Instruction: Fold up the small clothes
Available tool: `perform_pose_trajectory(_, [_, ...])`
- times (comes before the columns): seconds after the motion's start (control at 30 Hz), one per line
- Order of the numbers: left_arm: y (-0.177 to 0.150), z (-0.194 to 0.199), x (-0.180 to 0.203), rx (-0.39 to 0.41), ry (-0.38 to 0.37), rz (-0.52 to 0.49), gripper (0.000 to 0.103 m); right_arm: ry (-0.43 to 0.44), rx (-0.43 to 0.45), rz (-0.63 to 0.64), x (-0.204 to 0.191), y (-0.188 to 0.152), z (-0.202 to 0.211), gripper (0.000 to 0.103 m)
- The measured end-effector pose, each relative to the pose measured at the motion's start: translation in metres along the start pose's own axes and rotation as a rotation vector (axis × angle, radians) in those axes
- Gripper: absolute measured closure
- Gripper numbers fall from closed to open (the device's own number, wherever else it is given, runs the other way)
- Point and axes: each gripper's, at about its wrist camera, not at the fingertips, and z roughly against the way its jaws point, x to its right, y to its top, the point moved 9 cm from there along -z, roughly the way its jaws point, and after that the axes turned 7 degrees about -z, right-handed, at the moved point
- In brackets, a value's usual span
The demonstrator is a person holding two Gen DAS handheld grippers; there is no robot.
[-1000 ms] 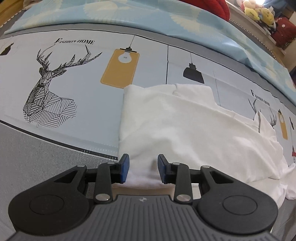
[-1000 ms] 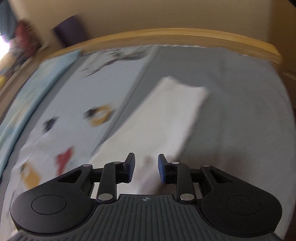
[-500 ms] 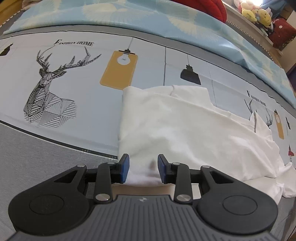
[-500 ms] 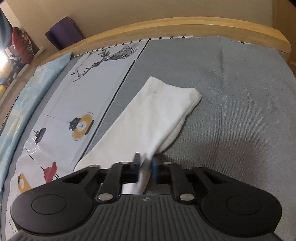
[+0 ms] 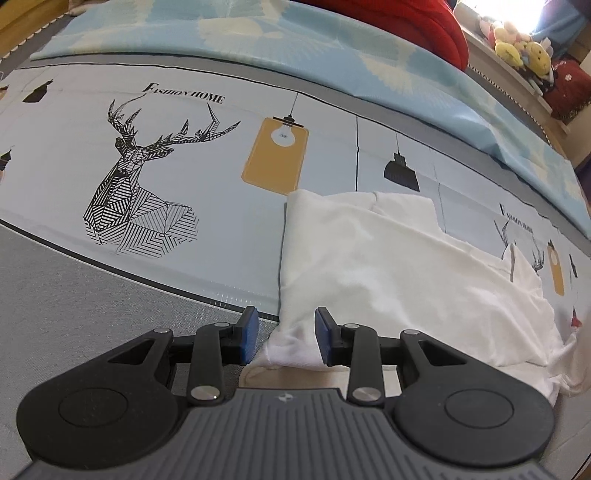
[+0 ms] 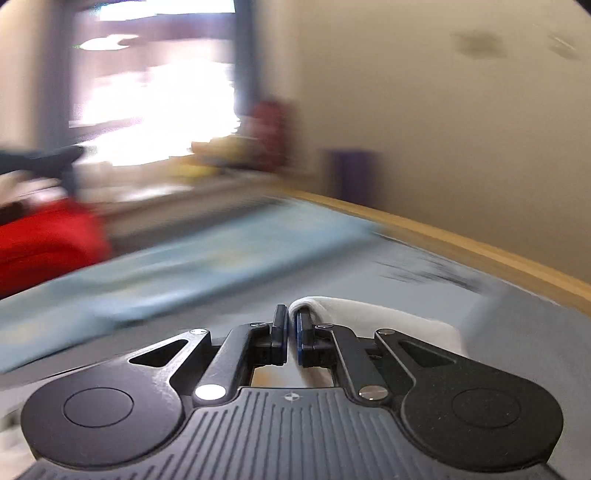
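Observation:
A white garment (image 5: 388,266) lies crumpled on the printed bed sheet, spreading from the middle to the right of the left wrist view. My left gripper (image 5: 285,334) hovers over its near left corner. Its blue pads (image 5: 248,332) stand apart, with cloth lying loose between them and a gap on the left side. In the blurred right wrist view, my right gripper (image 6: 291,332) is shut on an edge of white cloth (image 6: 369,314). That cloth loops out from between the pads and trails off to the right over the grey bed surface.
The sheet carries a deer print (image 5: 140,192) and lamp pictures. A light blue quilt (image 5: 295,40) and a red cushion (image 5: 406,18) lie beyond it, with plush toys (image 5: 517,48) on a ledge. A wooden bed rail (image 6: 480,247) runs along the wall.
My right gripper closed on the white cloth and swung up and around, now facing the window in heavy blur. The left gripper drifted slightly, its jaws unchanged.

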Motion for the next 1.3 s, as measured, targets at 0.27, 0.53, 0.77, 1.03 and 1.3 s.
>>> perform_pose_trajectory(0.27, [0.002, -0.004, 0.009, -0.012, -0.02, 0.013, 0.066, 0.728, -0.351, 0.368, -0.206, -0.14, 0.083, 0.098])
perform_pose_trajectory(0.53, [0.004, -0.013, 0.014, -0.013, -0.036, 0.032, 0.065, 0.696, -0.514, 0.495, -0.201, -0.173, 0.075, 0.092])
perform_pose_trajectory(0.77, [-0.001, -0.035, 0.032, -0.049, -0.076, 0.045, 0.065, 0.3, -0.526, 0.248, -0.126, -0.134, 0.006, 0.085])
perform_pose_trajectory(1.03, [-0.011, -0.054, 0.049, -0.099, -0.038, -0.032, 0.067, -0.037, -0.359, -0.111, -0.003, -0.062, -0.044, 0.077])
perform_pose_trajectory(1.3, [0.012, -0.02, 0.02, 0.061, 0.145, 0.011, 0.103, -0.081, -0.412, -0.248, 0.027, -0.073, -0.057, 0.073])
